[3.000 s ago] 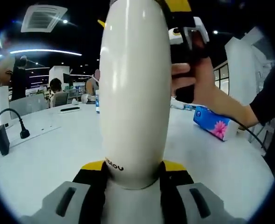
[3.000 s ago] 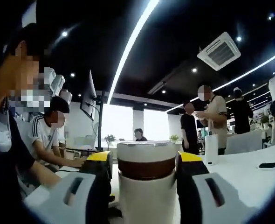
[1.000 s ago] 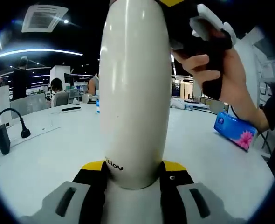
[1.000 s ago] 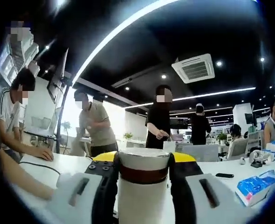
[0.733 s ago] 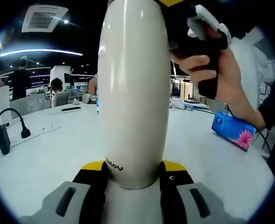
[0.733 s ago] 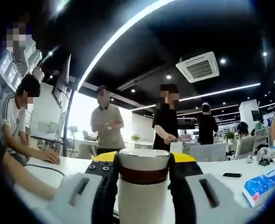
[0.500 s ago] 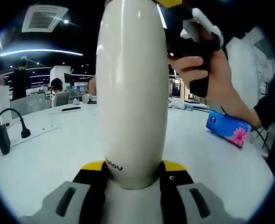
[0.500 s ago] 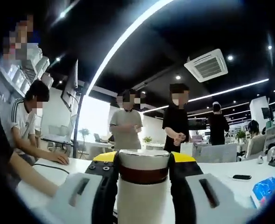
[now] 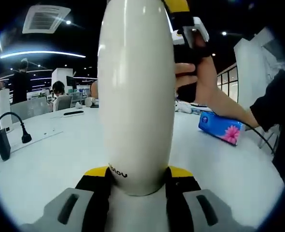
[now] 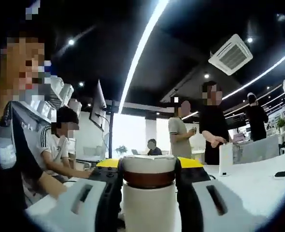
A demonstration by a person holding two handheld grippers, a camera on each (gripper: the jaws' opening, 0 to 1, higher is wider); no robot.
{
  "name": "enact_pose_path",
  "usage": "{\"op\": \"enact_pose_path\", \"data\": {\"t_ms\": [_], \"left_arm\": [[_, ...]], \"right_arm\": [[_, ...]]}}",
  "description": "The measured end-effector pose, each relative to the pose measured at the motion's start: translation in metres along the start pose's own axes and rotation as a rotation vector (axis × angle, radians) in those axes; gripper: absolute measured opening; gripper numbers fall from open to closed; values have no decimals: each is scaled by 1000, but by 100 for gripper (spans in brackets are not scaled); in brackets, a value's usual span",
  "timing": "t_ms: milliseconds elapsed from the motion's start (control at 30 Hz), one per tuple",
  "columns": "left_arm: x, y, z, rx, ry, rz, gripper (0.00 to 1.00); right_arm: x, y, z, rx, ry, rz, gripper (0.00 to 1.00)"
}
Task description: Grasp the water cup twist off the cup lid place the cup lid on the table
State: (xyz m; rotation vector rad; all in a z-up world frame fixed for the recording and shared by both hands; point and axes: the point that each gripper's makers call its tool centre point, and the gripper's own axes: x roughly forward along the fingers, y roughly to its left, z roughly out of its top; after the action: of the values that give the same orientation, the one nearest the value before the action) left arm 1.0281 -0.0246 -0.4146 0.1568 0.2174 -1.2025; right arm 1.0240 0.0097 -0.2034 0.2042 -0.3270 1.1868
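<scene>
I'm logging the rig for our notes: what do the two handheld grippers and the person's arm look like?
The left gripper has black jaws with yellow tips on a light grey body with dark slots. The right gripper looks the same: black jaws, yellow tips, screw heads, pale grey body with slots. Seen from the left gripper view, its handle is black with white and yellow parts, and the person's dark sleeve shows.

An open-plan office is showing here: long white tables [image 9: 46, 159] are stretching away under a dark ceiling with strip lights [image 10: 141, 46] and cassette air vents [image 10: 231, 54], a monitor [image 10: 98, 103] is standing on a pole, and people [image 10: 211, 126] are sitting and standing around.
</scene>
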Motion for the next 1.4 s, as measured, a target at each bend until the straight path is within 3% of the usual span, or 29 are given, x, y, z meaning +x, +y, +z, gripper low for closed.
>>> {"op": "enact_pose_path", "data": {"t_ms": [300, 600, 767, 1200, 1400], "left_arm": [[0, 1, 0, 0, 0, 0, 46], [3, 4, 1, 0, -1, -1, 46], [4, 4, 1, 1, -1, -6, 46], [3, 3, 2, 3, -1, -4, 46], [2, -1, 2, 3, -1, -4, 46]], "right_arm": [[1, 8, 0, 78, -25, 184, 46], [1, 10, 0, 115, -32, 265, 47], [0, 5, 4, 142, -44, 257, 58], [2, 9, -4, 113, -13, 192, 59], [-2, 0, -11, 71, 17, 45, 60]]}}
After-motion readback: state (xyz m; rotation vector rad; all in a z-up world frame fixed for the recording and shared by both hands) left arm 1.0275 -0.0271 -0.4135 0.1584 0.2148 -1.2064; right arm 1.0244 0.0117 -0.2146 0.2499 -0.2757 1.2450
